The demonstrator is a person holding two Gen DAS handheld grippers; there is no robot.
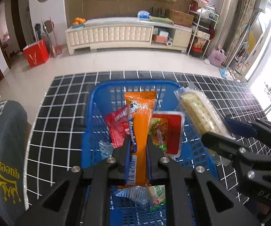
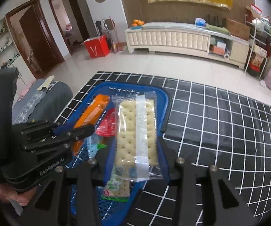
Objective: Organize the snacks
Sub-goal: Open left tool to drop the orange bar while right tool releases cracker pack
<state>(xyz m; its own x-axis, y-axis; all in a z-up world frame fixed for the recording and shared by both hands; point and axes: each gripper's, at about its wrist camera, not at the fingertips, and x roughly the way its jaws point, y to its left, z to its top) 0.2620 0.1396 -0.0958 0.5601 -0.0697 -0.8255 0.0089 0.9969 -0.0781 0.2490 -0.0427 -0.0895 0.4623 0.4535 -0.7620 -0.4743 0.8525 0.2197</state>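
A blue plastic basket (image 1: 133, 86) (image 2: 165, 98) stands on a black table with a white grid. My left gripper (image 1: 137, 143) is shut on a long orange snack pack (image 1: 140, 113), held over the basket; that gripper (image 2: 75, 130) and its orange pack (image 2: 96, 109) show at the left of the right wrist view. My right gripper (image 2: 135, 146) is shut on a clear pack of pale crackers (image 2: 135, 131), also above the basket; the crackers (image 1: 199, 113) and right gripper (image 1: 227, 131) appear at the right of the left wrist view. Inside lie a red packet (image 1: 116, 124), a red tray pack (image 1: 171, 131) and small wrapped snacks (image 1: 150, 194).
The black grid tablecloth (image 2: 220, 122) stretches right of the basket. A grey cushion with yellow "queen" print (image 1: 5, 162) sits left of the table. Beyond are tiled floor, a red bag (image 1: 35, 53) and a long white cabinet (image 1: 128, 33). A person's hand (image 2: 13, 195) grips the left tool.
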